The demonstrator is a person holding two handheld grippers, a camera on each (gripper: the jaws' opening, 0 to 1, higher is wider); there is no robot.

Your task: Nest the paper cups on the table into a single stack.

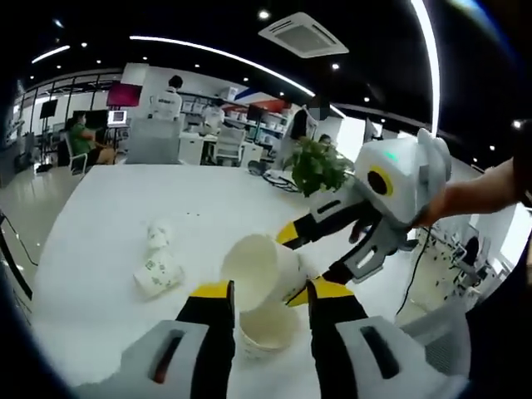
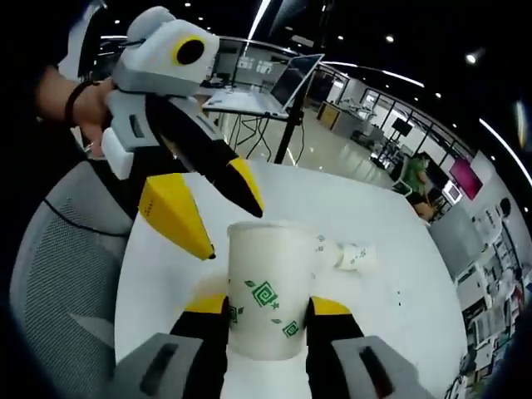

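Right tool [image 2: 268, 320] grips a tilted cup [image 2: 268, 287], mouth toward the open left tool [image 1: 268, 303], perhaps over another cup [image 1: 268, 328]

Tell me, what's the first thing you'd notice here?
A white paper cup with green swirls sits gripped between the right gripper's yellow-tipped jaws, over the white table. The left gripper hangs open beside its rim. Farther off, two more cups lie tipped over on the table.
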